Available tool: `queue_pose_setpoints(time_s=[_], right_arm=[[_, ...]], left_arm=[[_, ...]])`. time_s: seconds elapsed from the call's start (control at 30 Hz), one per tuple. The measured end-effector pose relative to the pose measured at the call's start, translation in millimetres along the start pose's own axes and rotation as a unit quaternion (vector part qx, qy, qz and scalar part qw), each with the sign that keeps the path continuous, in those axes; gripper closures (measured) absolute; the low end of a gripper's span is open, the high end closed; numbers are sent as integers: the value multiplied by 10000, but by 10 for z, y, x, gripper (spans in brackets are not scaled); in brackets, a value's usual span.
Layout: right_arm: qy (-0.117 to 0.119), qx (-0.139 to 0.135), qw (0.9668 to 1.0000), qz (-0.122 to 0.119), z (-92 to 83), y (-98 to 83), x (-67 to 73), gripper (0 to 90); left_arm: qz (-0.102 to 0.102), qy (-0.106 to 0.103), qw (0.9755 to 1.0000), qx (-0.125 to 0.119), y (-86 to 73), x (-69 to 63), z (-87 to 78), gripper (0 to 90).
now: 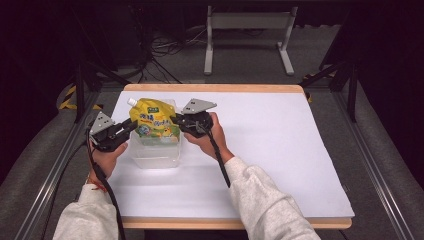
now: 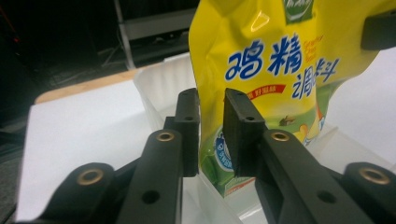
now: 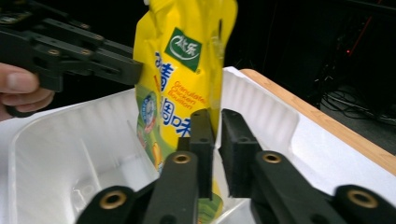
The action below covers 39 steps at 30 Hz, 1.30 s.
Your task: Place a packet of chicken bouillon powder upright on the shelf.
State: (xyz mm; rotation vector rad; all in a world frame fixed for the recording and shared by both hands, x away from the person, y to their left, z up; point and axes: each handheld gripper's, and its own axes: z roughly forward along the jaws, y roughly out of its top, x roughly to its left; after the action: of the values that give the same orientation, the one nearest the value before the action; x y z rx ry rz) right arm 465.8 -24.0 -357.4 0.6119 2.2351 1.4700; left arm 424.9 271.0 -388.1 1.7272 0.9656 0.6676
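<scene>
Yellow pouch (image 1: 152,121) upright in clear tub (image 1: 155,156), base hidden; left tool (image 2: 211,135) and right tool (image 3: 215,149) slightly apart, edges between

Bright lit table (image 1: 280,150), dark surroundings, soft blurry close-ups

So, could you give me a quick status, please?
Left gripper, right gripper: jaws slightly apart, either side of yellow pouch. Pouch upright in clear tub. Nothing in the way.
</scene>
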Motion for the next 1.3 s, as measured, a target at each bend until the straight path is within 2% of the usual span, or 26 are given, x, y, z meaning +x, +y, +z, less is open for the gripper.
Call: queue_pose_setpoints(time_s=[0.13,0.23,0.43,0.57,0.73,0.77,0.93,1.03,1.3], right_arm=[[-15,10,10000,-24,-51,-6,-16,802],[-65,38,9999,-146,-115,-2,-16,798],[-190,53,9996,-212,-284,4,-84,790],[-283,136,9992,-245,-404,-23,-150,787],[-337,291,9985,-320,-516,-74,-213,785],[-397,374,9979,-346,-575,-103,-244,780],[-471,495,9972,-311,-676,-151,-313,764],[-546,602,9961,-338,-738,-185,-357,750],[-718,813,9930,-459,-927,-232,-433,721]], left_arm=[[-27,48,9999,-130,24,-41,-96,710],[28,109,9998,-175,34,-88,-172,677],[24,206,9995,-222,12,-148,-270,630],[129,141,9996,-216,15,-254,-324,575],[245,182,9993,-235,23,-362,-344,532],[310,124,9992,-213,29,-417,-346,507],[432,96,9989,-178,21,-540,-338,453],[578,-29,9983,-99,10,-640,-333,432],[820,-292,9961,-119,-13,-858,-402,384]])
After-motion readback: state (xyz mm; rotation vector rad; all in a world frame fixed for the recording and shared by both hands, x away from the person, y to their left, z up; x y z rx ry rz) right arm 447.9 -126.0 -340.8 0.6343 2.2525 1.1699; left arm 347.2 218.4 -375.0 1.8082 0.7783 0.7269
